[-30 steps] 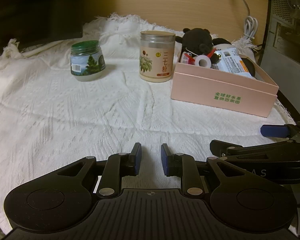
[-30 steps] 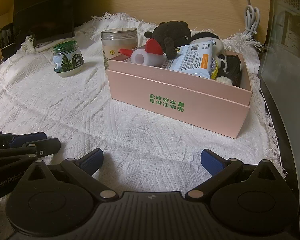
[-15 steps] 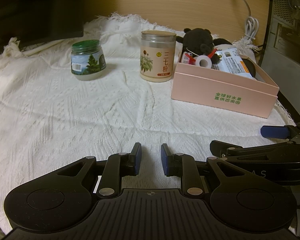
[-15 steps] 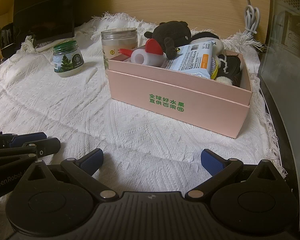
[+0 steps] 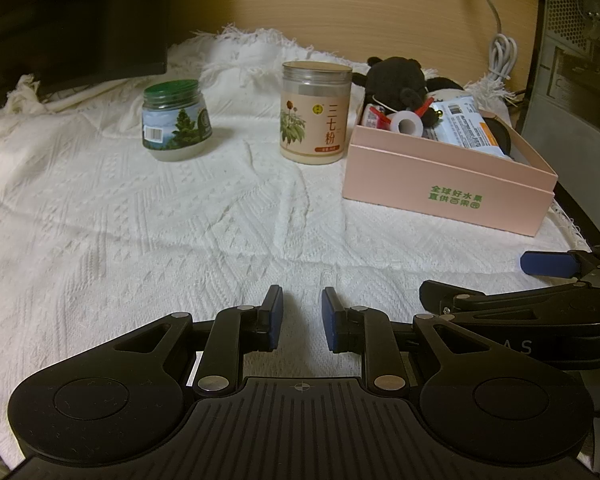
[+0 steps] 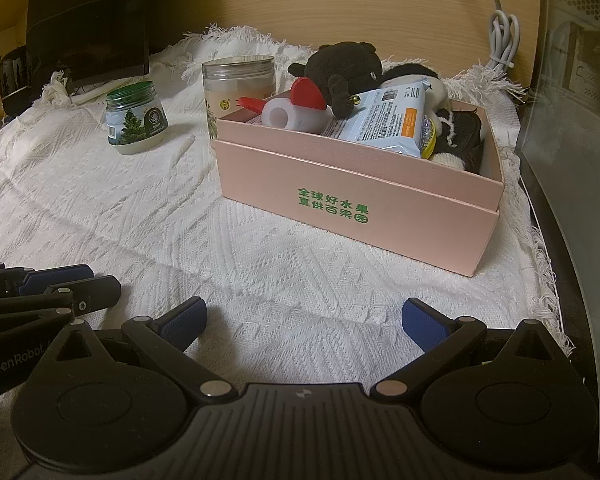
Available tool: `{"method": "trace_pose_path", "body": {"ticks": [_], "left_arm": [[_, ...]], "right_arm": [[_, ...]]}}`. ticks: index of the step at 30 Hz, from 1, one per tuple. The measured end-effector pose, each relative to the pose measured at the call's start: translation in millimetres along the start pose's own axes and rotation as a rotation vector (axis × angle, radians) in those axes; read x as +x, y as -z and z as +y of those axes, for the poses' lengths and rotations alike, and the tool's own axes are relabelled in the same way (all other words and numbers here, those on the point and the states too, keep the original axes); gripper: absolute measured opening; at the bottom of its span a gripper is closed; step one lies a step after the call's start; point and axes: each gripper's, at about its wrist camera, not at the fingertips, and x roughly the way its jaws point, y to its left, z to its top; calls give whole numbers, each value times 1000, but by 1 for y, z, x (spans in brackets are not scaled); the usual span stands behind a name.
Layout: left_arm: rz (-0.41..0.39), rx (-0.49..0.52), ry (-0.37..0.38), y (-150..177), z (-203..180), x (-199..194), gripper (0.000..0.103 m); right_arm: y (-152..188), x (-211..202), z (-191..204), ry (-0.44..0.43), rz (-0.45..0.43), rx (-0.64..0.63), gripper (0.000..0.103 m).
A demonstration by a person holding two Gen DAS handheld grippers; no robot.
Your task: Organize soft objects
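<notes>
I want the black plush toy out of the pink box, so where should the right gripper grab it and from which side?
Grip the black plush toy by its rounded head, coming from above. The head is the highest part, clear above the pink box rim, while its body lies buried behind the wipes pack and white tube. The right gripper is already open wide, probably enough to span it.

The pink box (image 6: 356, 200) wall is hiding the lower parts of the black plush (image 6: 340, 68) and the wipes packet (image 6: 384, 120). The tall jar (image 6: 236, 80) is standing partly behind it. Small label print is staying unreadable.
</notes>
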Motion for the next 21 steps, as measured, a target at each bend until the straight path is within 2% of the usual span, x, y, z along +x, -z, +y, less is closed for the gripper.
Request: {"method": "trace_pose_path", "body": {"ticks": [21], "left_arm": [[-10, 11, 18, 4, 1, -4, 24]], "right_arm": [[0, 0, 1, 4, 0, 0, 103]]}}
